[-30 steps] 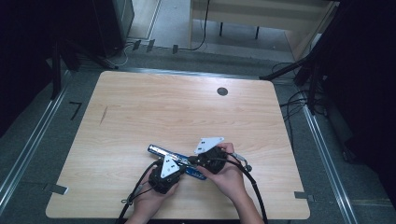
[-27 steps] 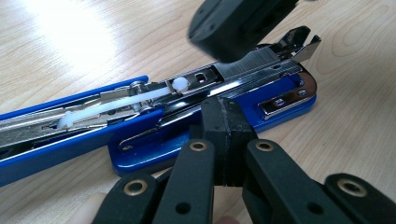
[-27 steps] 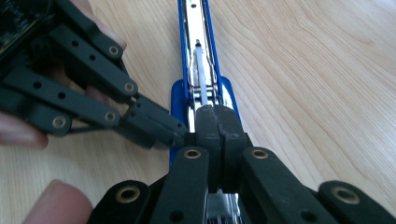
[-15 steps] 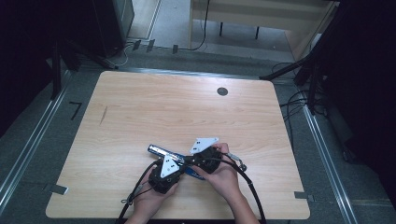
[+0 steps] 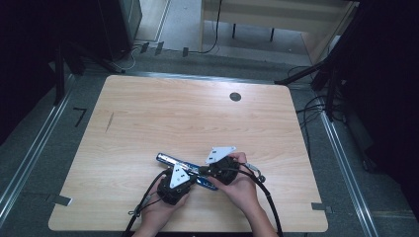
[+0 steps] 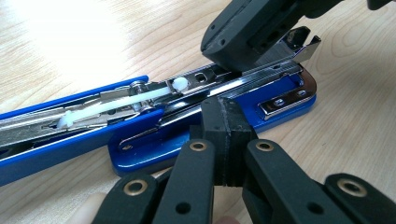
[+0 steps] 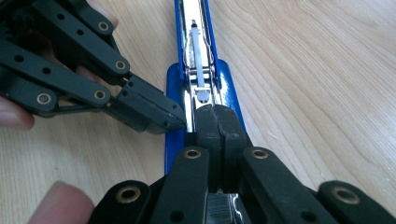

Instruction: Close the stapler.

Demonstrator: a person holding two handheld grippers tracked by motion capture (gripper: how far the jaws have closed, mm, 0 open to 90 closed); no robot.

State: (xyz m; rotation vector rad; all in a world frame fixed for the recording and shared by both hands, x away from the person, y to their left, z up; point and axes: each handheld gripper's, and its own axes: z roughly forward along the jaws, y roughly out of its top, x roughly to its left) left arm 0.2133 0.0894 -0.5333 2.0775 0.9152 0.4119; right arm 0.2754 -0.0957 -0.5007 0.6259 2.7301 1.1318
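Blue stapler lies opened flat on table, near front edge, magazine exposed. Left claw closed, tip pressing on base. Right claw closed at magazine, strip of staples beside it. Step seems reloading; next needs seating staples straight in channel.

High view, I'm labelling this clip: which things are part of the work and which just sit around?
In the work:
- blue and chrome stapler, swung open
- left gripper, jaws together against the stapler's base
- right gripper, jaws together on its magazine

Lying about:
- light wooden table
- dark round grommet in the tabletop
- black cables on the floor
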